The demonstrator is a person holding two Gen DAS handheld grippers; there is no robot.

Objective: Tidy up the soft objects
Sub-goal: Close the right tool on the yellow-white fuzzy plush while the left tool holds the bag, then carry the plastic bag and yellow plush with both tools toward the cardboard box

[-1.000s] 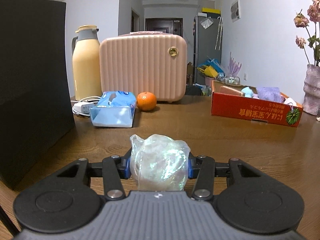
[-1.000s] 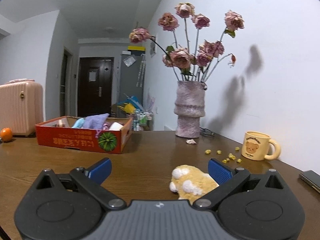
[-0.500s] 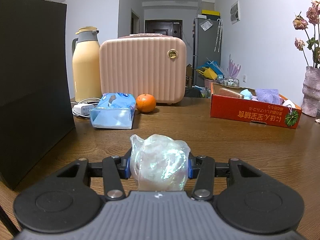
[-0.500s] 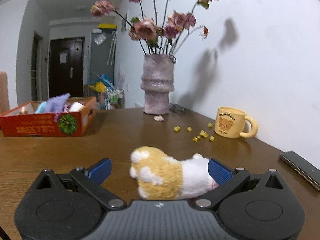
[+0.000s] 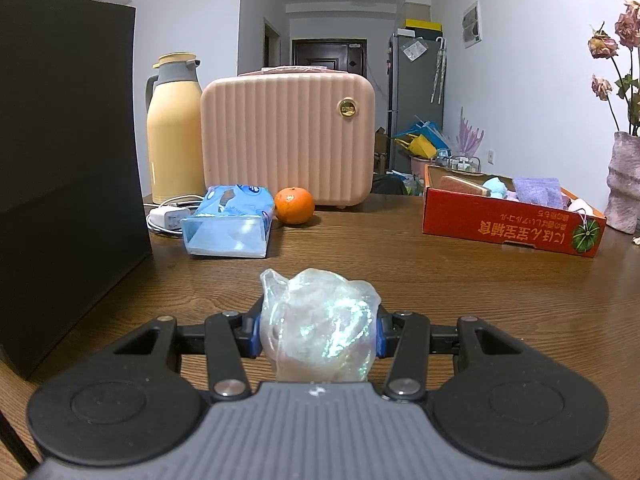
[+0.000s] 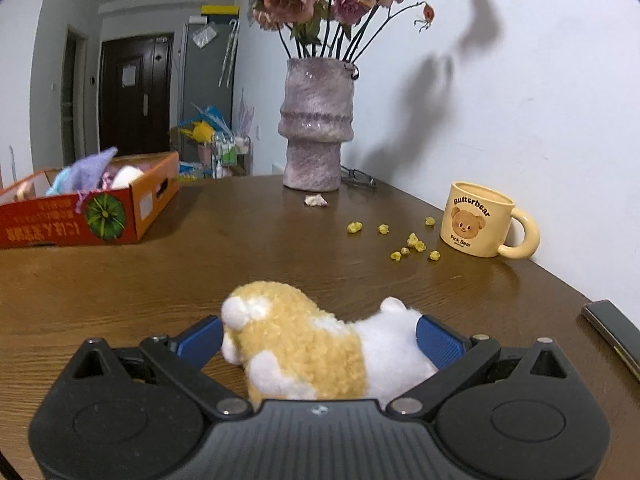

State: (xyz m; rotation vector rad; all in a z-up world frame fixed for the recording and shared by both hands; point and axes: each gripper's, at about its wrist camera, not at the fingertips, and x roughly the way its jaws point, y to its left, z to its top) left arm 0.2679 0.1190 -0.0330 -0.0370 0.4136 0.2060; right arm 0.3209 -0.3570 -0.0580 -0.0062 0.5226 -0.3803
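My left gripper [image 5: 318, 332] is shut on a soft lump wrapped in shimmery clear plastic [image 5: 320, 320], held just above the wooden table [image 5: 440, 280]. In the right wrist view a yellow-and-white plush toy [image 6: 304, 344] lies on the table between the blue pads of my right gripper [image 6: 320, 332], whose jaws stand wide open around it; the pads sit close to its two ends without squeezing it. A red cardboard box [image 5: 504, 236] [image 6: 72, 228] holding several soft items, one purple and one light blue, stands on the table.
A black paper bag [image 5: 68, 160] rises at the left. A tissue pack [image 5: 228, 224], an orange [image 5: 294, 205], a charger, a yellow thermos [image 5: 174, 132] and a pink case [image 5: 288, 136] stand behind. Vase [image 6: 316, 120], bear mug [image 6: 480, 220], yellow crumbs, phone [image 6: 612, 328] near the wall.
My right gripper has swung right and closed in on the plush toy, which now sits between its open jaws. The left gripper has kept still with its wrapped lump.
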